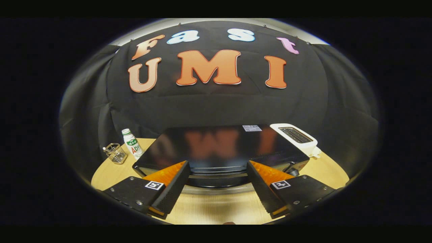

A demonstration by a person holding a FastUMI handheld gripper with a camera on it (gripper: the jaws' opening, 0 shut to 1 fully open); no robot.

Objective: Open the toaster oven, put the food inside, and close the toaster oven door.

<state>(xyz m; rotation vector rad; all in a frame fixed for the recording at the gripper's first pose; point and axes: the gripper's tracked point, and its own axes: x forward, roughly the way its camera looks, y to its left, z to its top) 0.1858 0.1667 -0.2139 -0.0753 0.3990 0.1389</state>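
Black cloth closes off the back of the booth, and in front of it a pale wooden desk (216,209) carries everything.

One toaster oven (219,148), dark and glossy on top, sits squarely ahead of the gripper (217,189). Its long axis runs crosswise to the two fingers, so its front face is turned toward them. The fingers are spread wide with nothing between them; each tip lies just short of the oven's front lower edge, one toward either end of it. A pale bar or rim curves along the bottom of the oven front between the fingers; whether that is the door handle I cannot tell. The door looks closed.

Taking the toaster oven as the landmark:
- one white slot toaster (297,136) stands at its back right corner, just beside it;
- one small white bottle (132,143) with a green label stands off its left end, near it;
- one wire basket (115,153) sits beyond the bottle, further from the oven's left end.

No food is identifiable on the desk.

Judging by this, the opening step has not begun: the gripper must go straight forward to the oven front and find the door's edge.
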